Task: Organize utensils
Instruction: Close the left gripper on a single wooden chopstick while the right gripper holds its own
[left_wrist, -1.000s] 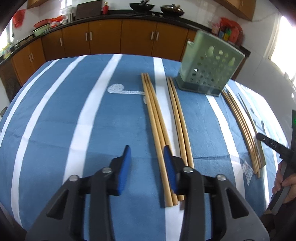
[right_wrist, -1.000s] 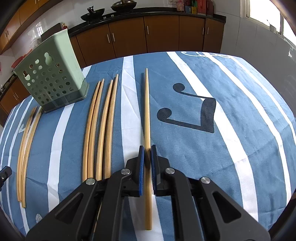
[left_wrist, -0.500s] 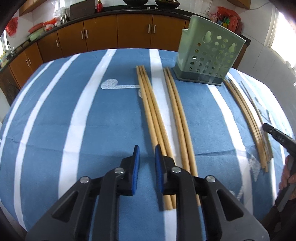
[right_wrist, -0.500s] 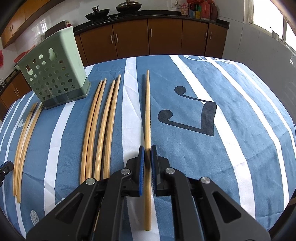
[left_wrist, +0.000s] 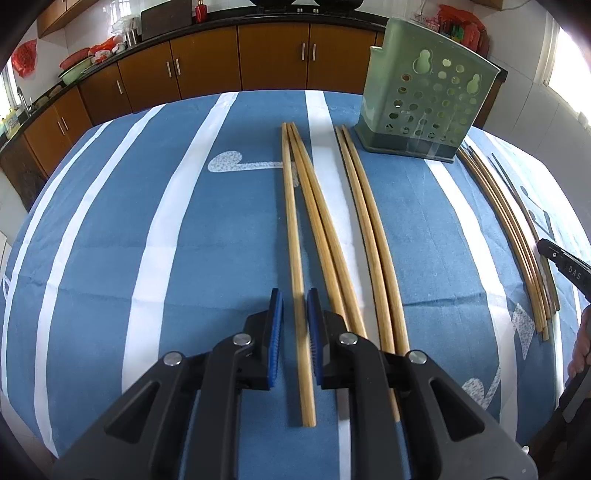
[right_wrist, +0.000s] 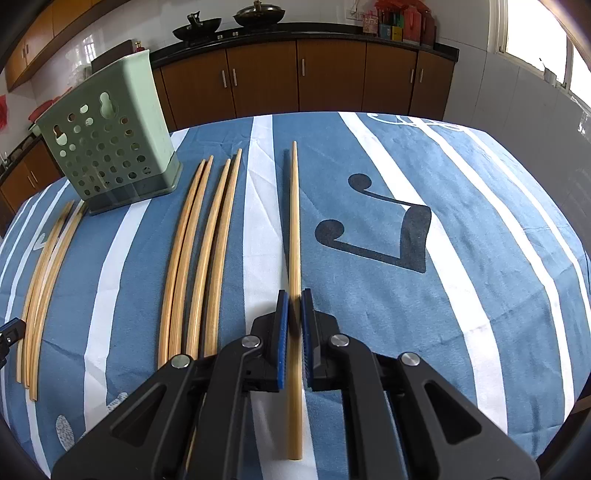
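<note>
Chopsticks are all lying on the blue striped cloth of the worktop, and as far as either view shows, none is standing in the green perforated holder yet, so the sorting seems to be barely beginning. Going from the left, the left tool is straddling the leftmost chopstick of its pair with the jaws narrow; whether the pads are touching it, I cannot tell. Two more pairs are lying beside the holder. The right tool is pinching a single chopstick apart from the rest, seemingly raised above its shadow.
</note>
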